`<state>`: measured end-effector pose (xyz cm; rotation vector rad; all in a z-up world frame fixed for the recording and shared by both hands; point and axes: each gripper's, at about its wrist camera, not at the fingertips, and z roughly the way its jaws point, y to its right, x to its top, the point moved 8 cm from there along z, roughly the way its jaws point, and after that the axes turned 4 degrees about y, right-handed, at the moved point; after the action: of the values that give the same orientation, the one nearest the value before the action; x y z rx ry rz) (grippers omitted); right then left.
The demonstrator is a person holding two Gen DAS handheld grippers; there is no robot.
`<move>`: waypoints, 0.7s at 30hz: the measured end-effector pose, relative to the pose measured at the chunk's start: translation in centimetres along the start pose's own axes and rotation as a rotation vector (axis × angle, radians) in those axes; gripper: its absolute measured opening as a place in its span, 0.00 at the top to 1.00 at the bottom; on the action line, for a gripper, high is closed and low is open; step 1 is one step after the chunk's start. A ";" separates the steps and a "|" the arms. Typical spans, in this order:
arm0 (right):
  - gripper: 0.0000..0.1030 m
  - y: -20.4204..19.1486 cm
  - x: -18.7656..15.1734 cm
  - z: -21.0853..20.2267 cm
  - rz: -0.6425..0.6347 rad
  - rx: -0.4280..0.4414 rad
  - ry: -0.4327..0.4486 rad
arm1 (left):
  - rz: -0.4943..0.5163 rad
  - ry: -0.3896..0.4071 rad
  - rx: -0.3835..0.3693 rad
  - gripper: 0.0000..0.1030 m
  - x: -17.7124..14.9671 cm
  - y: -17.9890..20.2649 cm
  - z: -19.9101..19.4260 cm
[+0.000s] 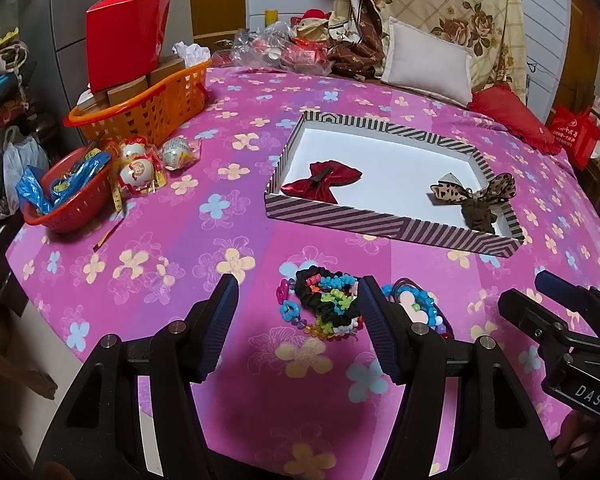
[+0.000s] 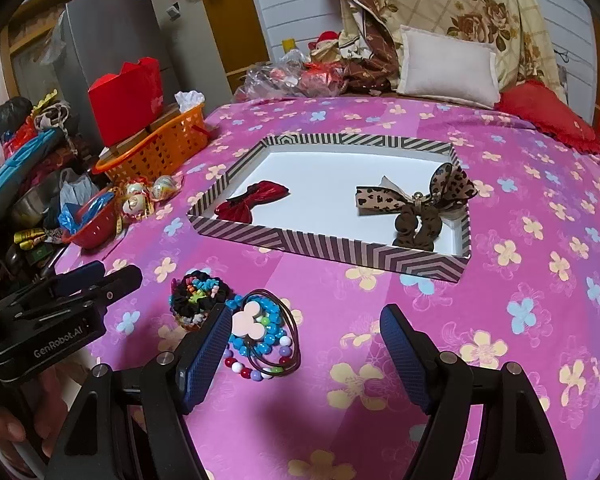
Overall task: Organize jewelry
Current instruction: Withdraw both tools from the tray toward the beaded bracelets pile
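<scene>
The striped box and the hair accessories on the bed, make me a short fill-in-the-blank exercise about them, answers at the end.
1. Inside the striped box lie a leopard-print bow scrunchie and a velvet bow coloured ____.
2. The black scrunchie with coloured beads lies ____ the box, on the pink cover.
3. The left gripper and right gripper both have their jaws ____.
4. The small basket near the cover's left edge is ____.

Answers: red; outside; open; red

In the left wrist view the right gripper (image 1: 562, 312) carries the white letters "DAS" on its black body. In the right wrist view the left gripper (image 2: 100, 276) reads "GenRobot.AI" on its side
</scene>
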<state>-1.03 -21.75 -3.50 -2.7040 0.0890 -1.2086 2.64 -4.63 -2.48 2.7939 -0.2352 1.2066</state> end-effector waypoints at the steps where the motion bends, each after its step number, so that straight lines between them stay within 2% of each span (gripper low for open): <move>1: 0.28 0.1 -0.1 0.1 0.002 0.001 -0.003 | -0.001 -0.002 -0.001 0.40 0.0 0.0 0.1; 13: 0.28 0.3 -0.4 1.2 0.006 0.005 -0.023 | -0.009 -0.031 -0.005 0.40 0.0 -0.4 1.4; 21: 0.28 0.5 -1.0 2.1 -0.006 0.016 -0.045 | -0.029 -0.103 -0.069 0.40 -0.3 -2.0 3.1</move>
<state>-0.12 -21.78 -5.69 -2.7175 0.0651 -1.1439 5.01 -3.05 -4.83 2.7924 -0.2377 1.0292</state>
